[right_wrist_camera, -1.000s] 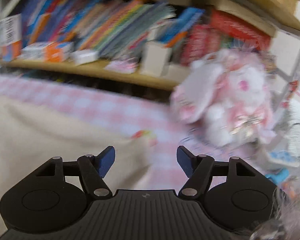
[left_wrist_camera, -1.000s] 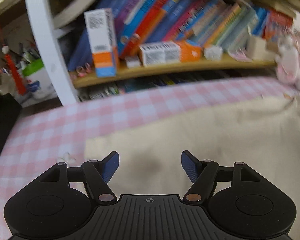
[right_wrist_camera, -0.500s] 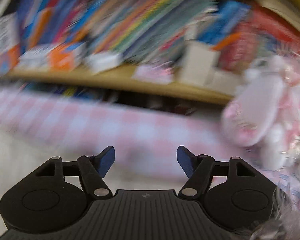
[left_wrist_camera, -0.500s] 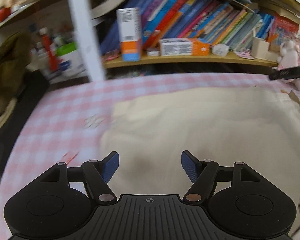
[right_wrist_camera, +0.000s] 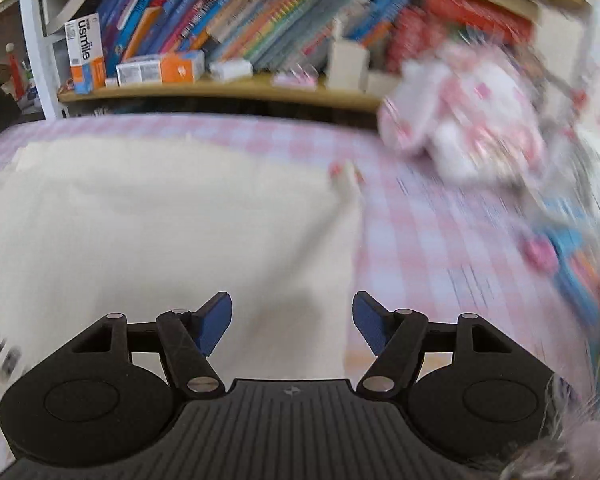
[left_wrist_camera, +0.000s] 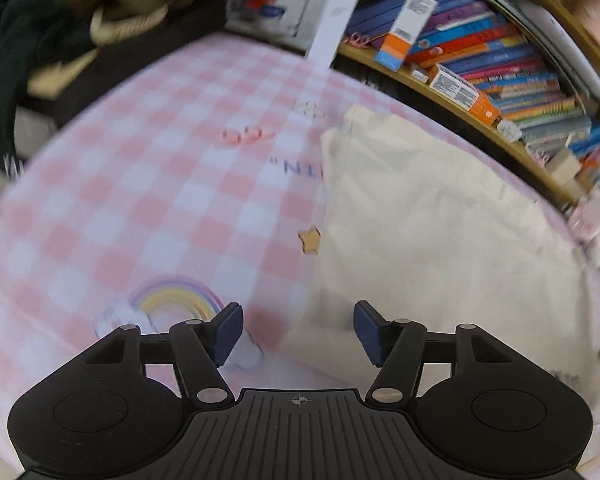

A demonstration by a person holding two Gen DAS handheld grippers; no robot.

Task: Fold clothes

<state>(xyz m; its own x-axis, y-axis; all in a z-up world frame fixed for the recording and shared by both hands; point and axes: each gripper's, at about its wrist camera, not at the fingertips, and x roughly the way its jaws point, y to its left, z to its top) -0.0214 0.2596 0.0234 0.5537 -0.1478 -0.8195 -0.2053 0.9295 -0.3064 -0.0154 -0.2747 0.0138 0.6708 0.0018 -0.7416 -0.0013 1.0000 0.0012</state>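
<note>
- Our left gripper (left_wrist_camera: 298, 334) has swung left to the cream garment's (left_wrist_camera: 440, 232) side edge, spread and empty.
- Our right gripper (right_wrist_camera: 292, 326), equally spread, now overlooks its opposite edge.

I see a cream garment (left_wrist_camera: 440, 232) lying flat and spread on the pink checked tablecloth (left_wrist_camera: 148, 184), its far edge near the bookshelf (right_wrist_camera: 220, 92).
</note>
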